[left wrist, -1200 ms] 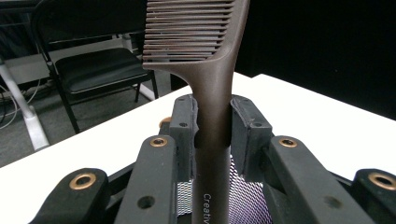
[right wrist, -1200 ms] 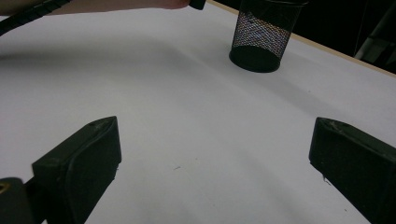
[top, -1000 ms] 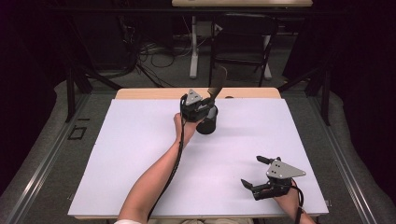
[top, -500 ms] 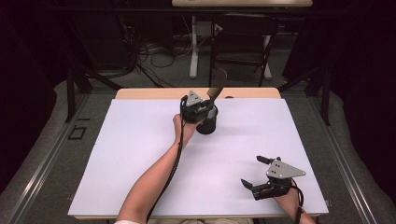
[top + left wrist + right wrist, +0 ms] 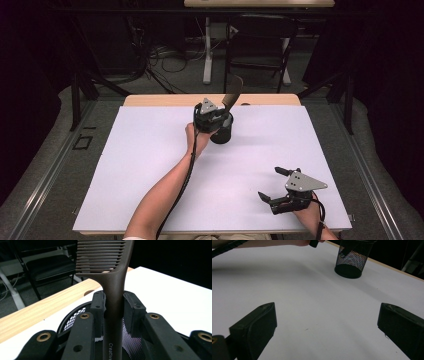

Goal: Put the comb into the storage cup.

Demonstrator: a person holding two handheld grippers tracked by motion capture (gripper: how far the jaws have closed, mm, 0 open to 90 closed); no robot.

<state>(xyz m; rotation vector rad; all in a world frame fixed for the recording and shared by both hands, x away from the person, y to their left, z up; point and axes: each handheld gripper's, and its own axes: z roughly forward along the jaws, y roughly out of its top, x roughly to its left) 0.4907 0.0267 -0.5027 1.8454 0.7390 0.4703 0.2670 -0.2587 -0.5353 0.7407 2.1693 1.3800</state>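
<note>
- Your left gripper has its fingers pinching the comb by its handle, upright over the mesh cup at the bench's far edge.
- Your right gripper rests near you, fingers spread, holding nothing.

Comb: dark brown, with small pale lettering low on the handle. Cup: black wire mesh (a faint rainbow sheen showed through the weave), solid black base. Table: plain white top, with a light wood-grain strip along the far edge. Left gripper: black jaws with brass-coloured rivets. Right gripper: black, topped by a grey plate. Floor: grey. Background: mostly black, with black cables and a white post.
</note>
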